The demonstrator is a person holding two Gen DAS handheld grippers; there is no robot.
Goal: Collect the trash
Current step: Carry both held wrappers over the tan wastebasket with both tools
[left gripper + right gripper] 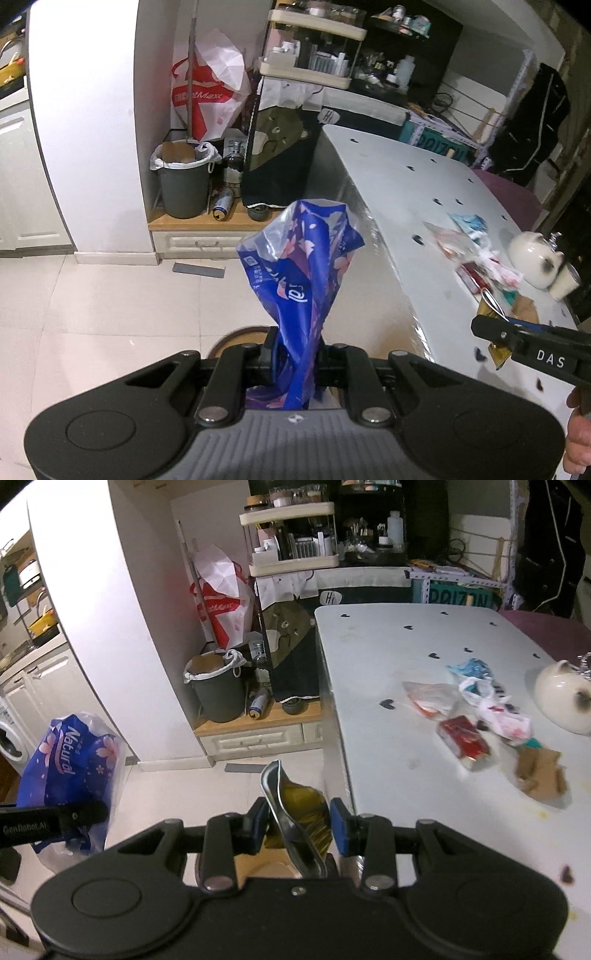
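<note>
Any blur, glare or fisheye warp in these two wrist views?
Left wrist: table edge bows strongly, wrapper pile smeared, black corner vignette. Right wrist: blue tissue bag and gold wrapper soft, glare on the white wall.

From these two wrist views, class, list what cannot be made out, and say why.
- Gold foil wrapper, right wrist view: lower end hidden behind the gripper body.
- Blue plastic bag, left wrist view: contents unreadable, crumpled.
- Grey bin: fill level hidden by its liner.
- Table litter: labels blurred.
</note>
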